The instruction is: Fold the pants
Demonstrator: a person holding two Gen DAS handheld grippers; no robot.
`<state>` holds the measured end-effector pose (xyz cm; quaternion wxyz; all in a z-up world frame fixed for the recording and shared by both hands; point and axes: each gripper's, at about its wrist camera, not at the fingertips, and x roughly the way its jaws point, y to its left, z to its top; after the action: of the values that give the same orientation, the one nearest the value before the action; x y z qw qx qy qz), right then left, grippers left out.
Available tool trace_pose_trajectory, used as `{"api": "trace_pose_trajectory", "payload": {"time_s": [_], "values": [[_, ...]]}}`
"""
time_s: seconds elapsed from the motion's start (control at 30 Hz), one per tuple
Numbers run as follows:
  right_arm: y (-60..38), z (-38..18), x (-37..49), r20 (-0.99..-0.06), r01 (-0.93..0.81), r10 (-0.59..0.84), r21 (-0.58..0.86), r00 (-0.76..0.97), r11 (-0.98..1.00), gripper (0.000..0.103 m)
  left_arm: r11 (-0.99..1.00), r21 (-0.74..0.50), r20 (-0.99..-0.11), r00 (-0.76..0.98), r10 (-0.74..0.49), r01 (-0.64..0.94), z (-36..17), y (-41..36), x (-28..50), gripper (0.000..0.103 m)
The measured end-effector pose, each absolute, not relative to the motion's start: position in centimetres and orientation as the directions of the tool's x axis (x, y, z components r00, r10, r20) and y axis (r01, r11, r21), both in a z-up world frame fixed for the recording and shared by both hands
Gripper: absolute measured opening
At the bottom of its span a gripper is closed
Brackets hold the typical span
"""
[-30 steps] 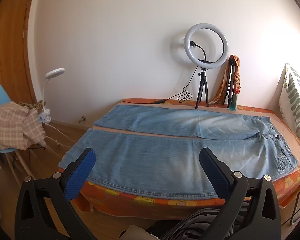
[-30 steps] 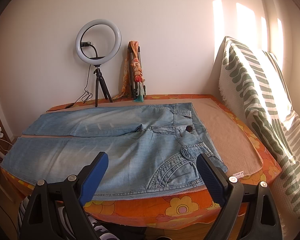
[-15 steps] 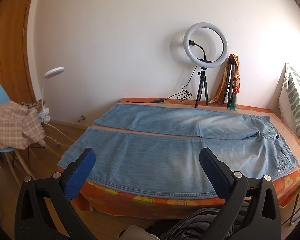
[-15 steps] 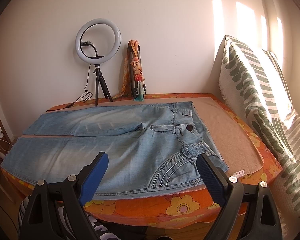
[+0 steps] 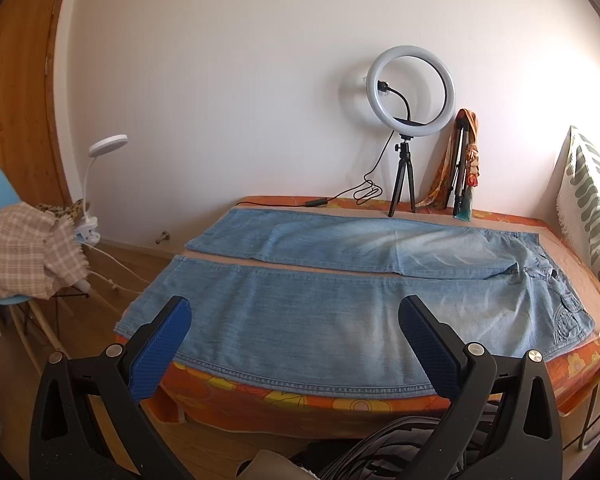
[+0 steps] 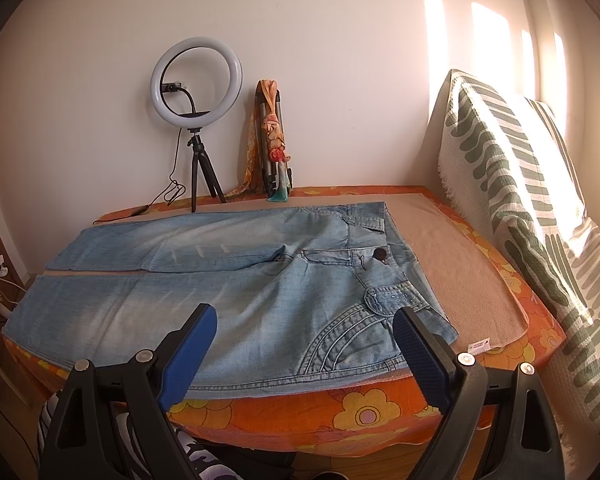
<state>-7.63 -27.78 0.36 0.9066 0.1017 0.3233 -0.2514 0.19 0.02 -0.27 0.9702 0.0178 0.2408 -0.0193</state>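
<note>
Light blue jeans (image 5: 340, 280) lie flat on the bed, legs side by side towards the left, waist to the right. In the right wrist view the jeans (image 6: 240, 280) show their button and curved pocket stitching at the waist end. My left gripper (image 5: 294, 308) hovers open in front of the near leg's lower edge, nothing between its blue pads. My right gripper (image 6: 304, 320) stands open before the near hip and pocket, also holding nothing. Both are short of the cloth.
An orange flowered bedcover (image 6: 360, 404) with a beige mat (image 6: 452, 264) lies under the jeans. A ring light on a tripod (image 5: 410, 120) and a folded tripod (image 5: 464, 168) stand at the wall. A green-patterned cushion (image 6: 512, 184) leans on the right. A blue chair with a plaid cloth (image 5: 24, 252) stands left.
</note>
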Motion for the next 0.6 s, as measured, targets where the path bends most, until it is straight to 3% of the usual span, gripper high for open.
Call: {"api": "trace_pose_trajectory", "payload": {"time_s": [0.6], "values": [[-27.80,0.27,-7.56,-0.640,0.521,-0.386,0.026,0.664,0.853,0.092,0.999,0.024,-0.470,0.882,-0.030,0.046,-0.29,0.04,0.09,0.103]]}}
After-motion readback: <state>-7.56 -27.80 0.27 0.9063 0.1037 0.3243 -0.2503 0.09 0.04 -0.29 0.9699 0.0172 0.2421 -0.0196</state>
